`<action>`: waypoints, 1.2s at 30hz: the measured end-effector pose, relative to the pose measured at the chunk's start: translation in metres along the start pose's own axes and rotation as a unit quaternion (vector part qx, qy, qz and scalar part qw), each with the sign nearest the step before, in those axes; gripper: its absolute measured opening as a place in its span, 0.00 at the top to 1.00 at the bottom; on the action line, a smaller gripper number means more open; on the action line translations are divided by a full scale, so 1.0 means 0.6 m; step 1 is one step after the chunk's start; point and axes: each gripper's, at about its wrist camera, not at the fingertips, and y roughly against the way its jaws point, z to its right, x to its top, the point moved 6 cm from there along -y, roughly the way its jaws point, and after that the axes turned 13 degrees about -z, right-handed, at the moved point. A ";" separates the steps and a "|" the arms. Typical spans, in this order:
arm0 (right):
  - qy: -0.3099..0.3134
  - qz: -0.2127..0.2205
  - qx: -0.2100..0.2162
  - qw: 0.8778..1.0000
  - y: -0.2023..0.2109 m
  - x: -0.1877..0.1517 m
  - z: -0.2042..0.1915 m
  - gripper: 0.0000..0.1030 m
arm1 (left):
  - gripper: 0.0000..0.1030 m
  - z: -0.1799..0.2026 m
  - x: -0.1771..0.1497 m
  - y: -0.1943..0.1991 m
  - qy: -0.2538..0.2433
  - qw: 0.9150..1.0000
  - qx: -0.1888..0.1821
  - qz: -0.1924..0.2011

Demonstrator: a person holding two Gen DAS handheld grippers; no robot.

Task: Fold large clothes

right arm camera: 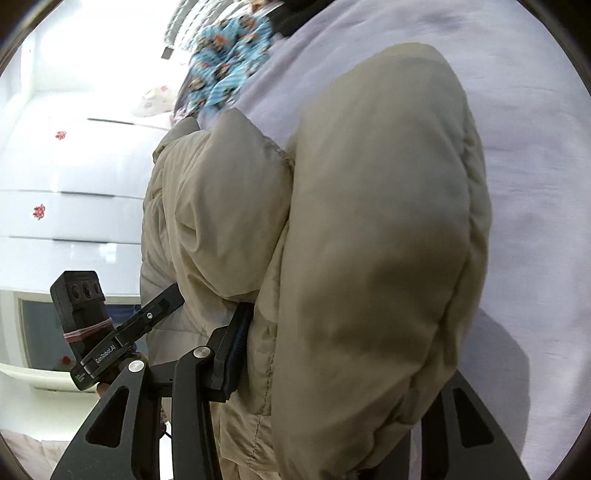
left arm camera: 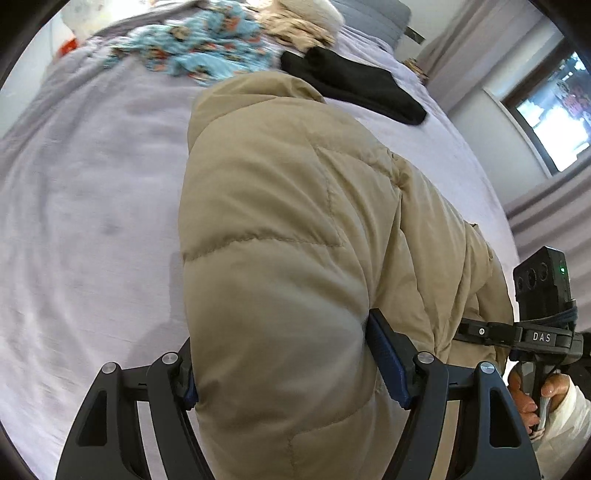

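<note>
The beige puffer jacket fills the middle of both views, bunched into thick rolls of padding and running from the bottom edge of each frame up toward the centre. It appears lifted at the near end, with the far part trailing over the lilac bedsheet — a grip at two points lets a bulky garment be carried and laid out evenly instead of dragged by one corner.

The left gripper, at the bottom of the left wrist view, is clamped on a fat fold of the jacket; its blue pads press into the padding on either side, standing wide because the roll between them is thick. The right gripper sits at the bottom of the right wrist view, also clamped on the jacket — one pad bites into a seam left of centre, the other finger is mostly buried under the fabric. In the left wrist view its body shows at the lower right, with the person's hand on its handle.

Further out, at the top of the left wrist view, lie a black garment, a blue patterned cloth and a fluffy cream piece, pushed to the far side, probably to leave folding room. White drawers fill the left of the right wrist view.
</note>
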 end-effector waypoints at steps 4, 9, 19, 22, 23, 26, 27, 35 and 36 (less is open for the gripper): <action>0.018 -0.007 0.005 1.000 -0.085 0.033 -0.072 0.54 | 0.27 -0.127 0.008 0.030 0.022 0.999 0.024 0.012; 0.026 -0.025 -0.018 0.999 -0.174 0.071 -0.117 0.54 | 0.27 -0.221 0.007 0.010 0.048 0.998 0.043 0.009; -0.008 -0.045 -0.083 0.996 -0.203 0.099 -0.077 0.41 | 0.26 -0.250 0.011 -0.052 0.061 0.997 0.051 0.004; -0.003 -0.032 -0.136 0.990 -0.172 0.081 -0.076 0.41 | 0.26 -0.259 0.012 -0.055 0.063 0.997 0.051 0.005; 0.002 -0.021 -0.161 0.987 -0.157 0.075 -0.080 0.41 | 0.26 -0.256 0.012 -0.053 0.064 0.997 0.051 0.005; 0.015 0.027 -0.216 0.976 -0.100 0.052 -0.093 0.41 | 0.26 -0.251 0.010 -0.051 0.066 0.996 0.052 0.007; 0.017 0.039 -0.225 0.973 -0.084 0.051 -0.098 0.42 | 0.26 -0.251 0.009 -0.051 0.065 0.996 0.053 0.007; 0.104 0.050 -0.202 0.972 -0.086 0.007 -0.202 0.74 | 0.24 -0.249 0.009 -0.056 0.066 0.996 0.057 0.006; 0.115 0.037 -0.206 0.971 -0.106 0.005 -0.209 0.74 | 0.24 -0.250 0.009 -0.054 0.069 0.996 0.056 0.004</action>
